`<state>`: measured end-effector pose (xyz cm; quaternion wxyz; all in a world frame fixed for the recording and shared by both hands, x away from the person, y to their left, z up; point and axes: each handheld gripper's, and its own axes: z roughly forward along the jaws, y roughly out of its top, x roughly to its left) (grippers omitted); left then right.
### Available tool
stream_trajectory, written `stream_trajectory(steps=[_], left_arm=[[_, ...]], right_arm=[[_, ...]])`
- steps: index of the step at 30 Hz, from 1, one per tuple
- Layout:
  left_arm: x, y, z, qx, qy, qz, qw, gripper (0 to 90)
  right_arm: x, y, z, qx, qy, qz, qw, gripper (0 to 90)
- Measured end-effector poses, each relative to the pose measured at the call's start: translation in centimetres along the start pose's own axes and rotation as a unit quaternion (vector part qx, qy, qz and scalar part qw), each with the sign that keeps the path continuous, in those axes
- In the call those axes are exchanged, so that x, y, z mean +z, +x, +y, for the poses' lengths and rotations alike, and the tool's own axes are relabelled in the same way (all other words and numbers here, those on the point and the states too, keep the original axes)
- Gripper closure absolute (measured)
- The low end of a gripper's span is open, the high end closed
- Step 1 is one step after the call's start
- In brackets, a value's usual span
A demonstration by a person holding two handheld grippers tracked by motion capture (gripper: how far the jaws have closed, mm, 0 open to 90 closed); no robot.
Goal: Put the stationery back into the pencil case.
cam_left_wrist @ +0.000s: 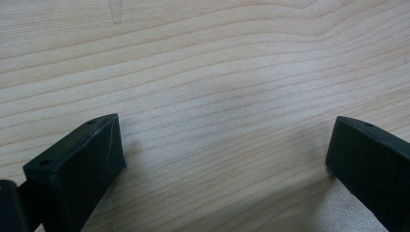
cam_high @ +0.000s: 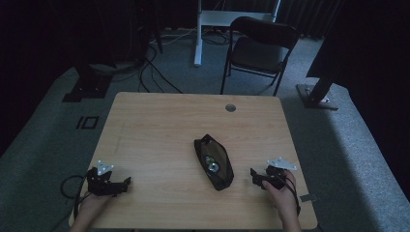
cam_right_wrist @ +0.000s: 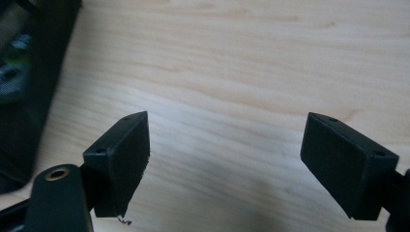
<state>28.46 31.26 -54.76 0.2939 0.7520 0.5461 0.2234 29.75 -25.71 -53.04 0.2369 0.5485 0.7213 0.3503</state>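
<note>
A black mesh pouch (cam_high: 213,162) lies in the middle of the light wooden table (cam_high: 159,121), with a shiny object visible inside it. My left gripper (cam_high: 126,182) rests low at the table's near left, held by a hand; its jaws stand wide apart over bare wood (cam_left_wrist: 222,145). At the near right my right gripper (cam_high: 253,175) sits just right of the pouch, apart from it. Its jaws are open over bare wood (cam_right_wrist: 225,140), and the pouch's edge (cam_right_wrist: 24,87) shows at the left of the right gripper view.
A round cable hole (cam_high: 230,108) sits near the table's far edge. Beyond the table stand a dark folding chair (cam_high: 258,48), a white desk leg (cam_high: 198,34) and black stands with cables on grey carpet.
</note>
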Motion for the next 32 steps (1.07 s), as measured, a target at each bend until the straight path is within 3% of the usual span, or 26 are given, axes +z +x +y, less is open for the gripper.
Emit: stream_trajectory(steps=[18,20,32], left_arm=[[0.0,0.0,0.0,0.000,0.000,0.000,1.0000,0.2],[0.0,0.0,0.0,0.000,0.000,0.000,1.0000,0.2],[0.0,0.0,0.0,0.000,0.000,0.000,1.0000,0.2]], right_arm=[[0.3,-1.4,-2.2,0.011,0.030,-0.018,0.9993,16.1],[0.5,-1.3,-2.3,0.003,0.027,-0.025,0.9993,15.3],[0.6,-1.3,-2.3,0.005,0.027,-0.028,0.9992,14.3]])
